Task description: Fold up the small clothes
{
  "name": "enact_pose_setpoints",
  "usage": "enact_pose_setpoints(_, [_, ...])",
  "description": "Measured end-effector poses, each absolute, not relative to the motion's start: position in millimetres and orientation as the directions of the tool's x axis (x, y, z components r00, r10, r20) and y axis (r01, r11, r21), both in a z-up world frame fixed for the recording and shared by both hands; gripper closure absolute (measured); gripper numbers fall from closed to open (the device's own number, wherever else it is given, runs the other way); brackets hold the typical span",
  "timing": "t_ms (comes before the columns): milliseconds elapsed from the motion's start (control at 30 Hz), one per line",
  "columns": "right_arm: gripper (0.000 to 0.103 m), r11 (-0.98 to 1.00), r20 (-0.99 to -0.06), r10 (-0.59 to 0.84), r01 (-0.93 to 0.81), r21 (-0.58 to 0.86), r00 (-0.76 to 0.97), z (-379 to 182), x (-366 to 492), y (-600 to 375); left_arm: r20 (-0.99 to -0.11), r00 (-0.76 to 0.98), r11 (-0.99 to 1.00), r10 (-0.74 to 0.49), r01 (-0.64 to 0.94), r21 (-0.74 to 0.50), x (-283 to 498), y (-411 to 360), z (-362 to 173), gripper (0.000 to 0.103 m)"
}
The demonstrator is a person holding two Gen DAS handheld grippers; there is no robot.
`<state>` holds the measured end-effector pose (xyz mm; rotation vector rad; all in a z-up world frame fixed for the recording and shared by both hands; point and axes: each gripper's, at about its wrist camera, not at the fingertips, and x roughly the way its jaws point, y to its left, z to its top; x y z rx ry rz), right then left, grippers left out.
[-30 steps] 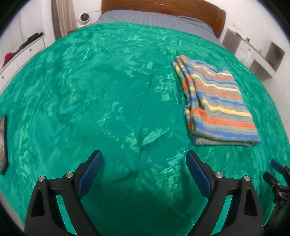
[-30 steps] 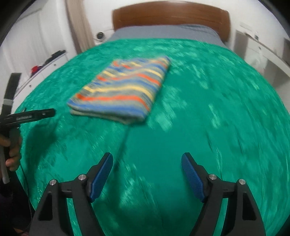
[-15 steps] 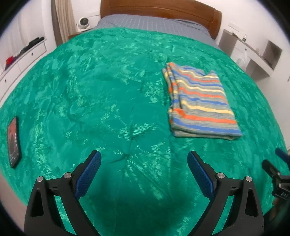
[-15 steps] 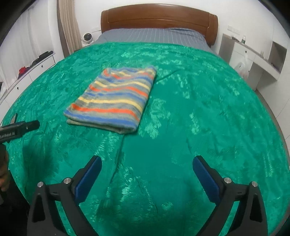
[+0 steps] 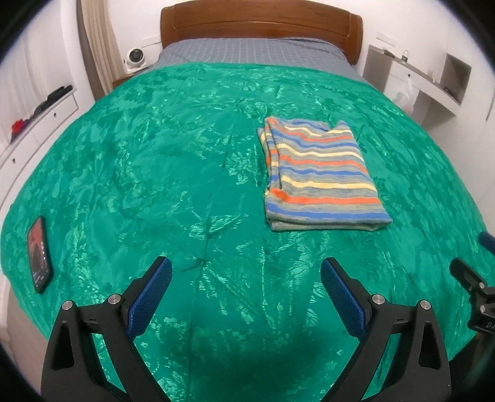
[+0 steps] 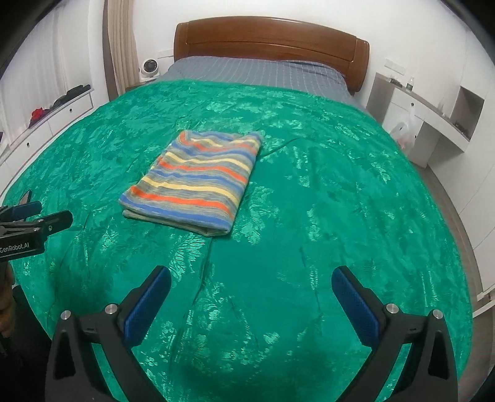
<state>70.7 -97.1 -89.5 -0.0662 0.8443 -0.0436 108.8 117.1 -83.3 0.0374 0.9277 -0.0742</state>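
A striped garment in orange, blue, yellow and grey lies folded into a neat rectangle on the green bedspread. In the right wrist view the same folded striped garment sits left of centre on the green bedspread. My left gripper hangs open above the near part of the bed, well short of the garment, with nothing between its blue pads. My right gripper is open wide too, empty, and also back from the garment. The left gripper's tip shows at the left edge of the right wrist view.
A phone lies near the bed's left edge. A wooden headboard and grey sheet lie beyond. White drawers stand left, a white shelf unit with a plastic bag right. A hand shows at left.
Both grippers have pulled up and back from the bed, so the folded garment looks smaller and farther. The right jaws have spread wider. The phone has come fully into the left view.
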Motion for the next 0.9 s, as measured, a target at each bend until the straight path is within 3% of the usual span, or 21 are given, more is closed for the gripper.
enact_pose_setpoints(433, [0.001, 0.997, -0.776, -0.070, 0.014, -0.079, 0.627, -113.5, 95.2, -111.0, -0.836, 0.548, 0.991, -0.029, 0.123, 0.047, 140.4, 112.2, -111.2, 0.005])
enact_pose_setpoints(900, [0.001, 1.000, -0.814, -0.009, 0.011, -0.003, 0.581, -139.9, 129.1, -138.4, -0.848, 0.504, 0.986, -0.163, 0.124, -0.115, 197.1, 126.0, -124.1, 0.005])
